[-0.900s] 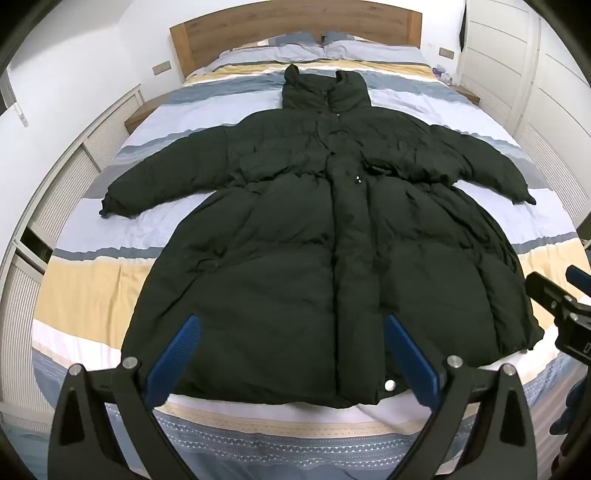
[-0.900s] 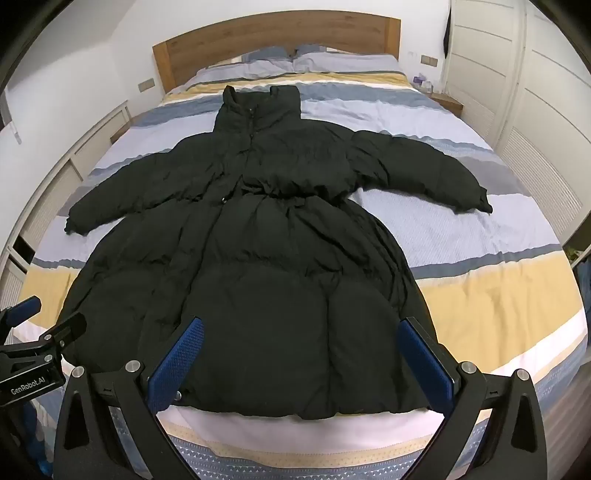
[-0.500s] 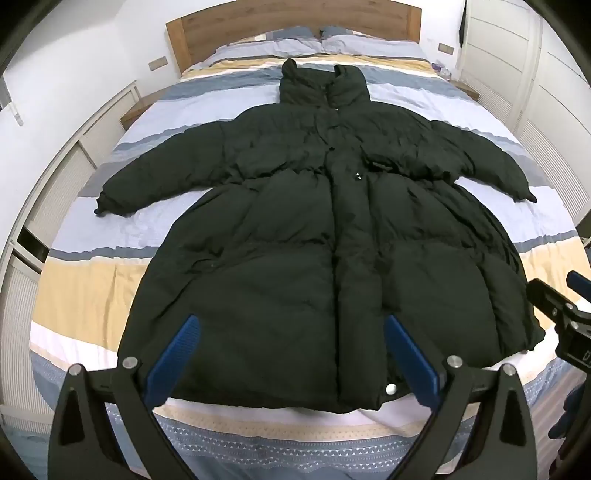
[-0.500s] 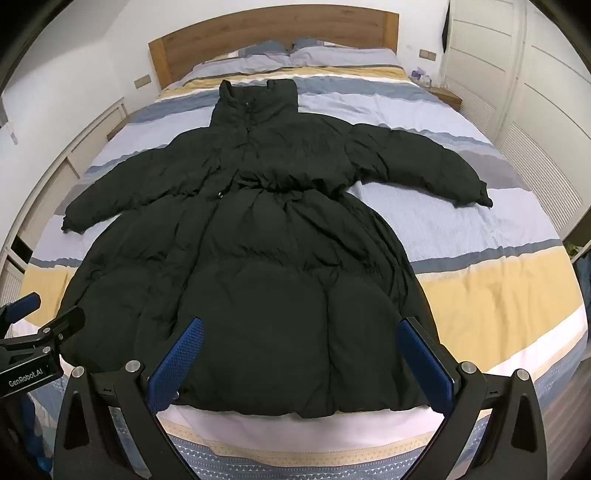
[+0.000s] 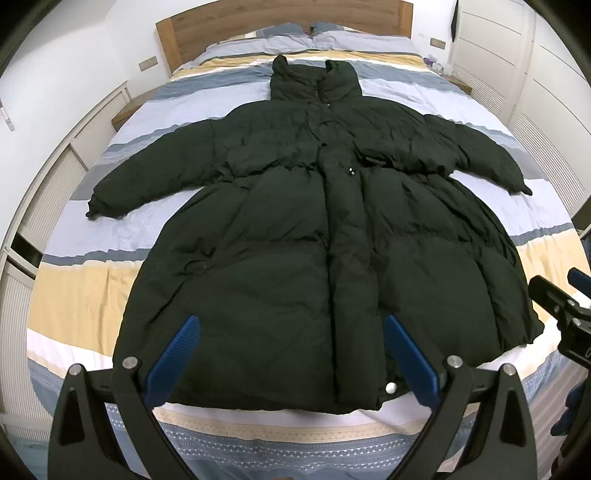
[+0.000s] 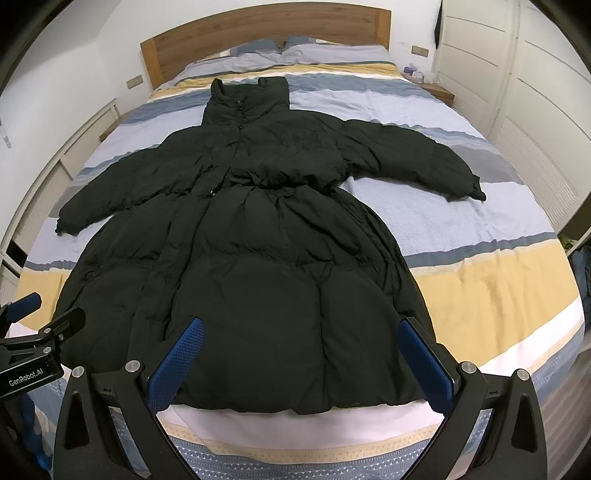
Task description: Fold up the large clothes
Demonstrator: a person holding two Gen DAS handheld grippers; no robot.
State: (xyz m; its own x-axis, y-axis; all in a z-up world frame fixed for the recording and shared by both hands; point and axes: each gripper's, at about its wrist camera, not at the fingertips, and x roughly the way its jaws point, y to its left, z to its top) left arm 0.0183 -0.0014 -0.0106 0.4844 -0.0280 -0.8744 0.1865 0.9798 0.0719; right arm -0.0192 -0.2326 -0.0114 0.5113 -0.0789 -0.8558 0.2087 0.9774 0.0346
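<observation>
A long black puffer coat lies spread flat, front side up, on a bed covered by a striped duvet of blue, yellow and white bands. Its collar points toward the wooden headboard, where two pillows sit, and both sleeves stretch out sideways from the body of the coat. The hem lies near the foot edge of the bed, closest to both cameras.

The left gripper hangs above the hem on the coat's left half, its blue-padded fingers spread wide with nothing between them. The right gripper hovers over the hem on the coat's other half, jaws likewise wide apart and holding nothing. Neither touches the coat. White louvred wardrobe doors stand beside the bed, past the coat's outstretched sleeve.
</observation>
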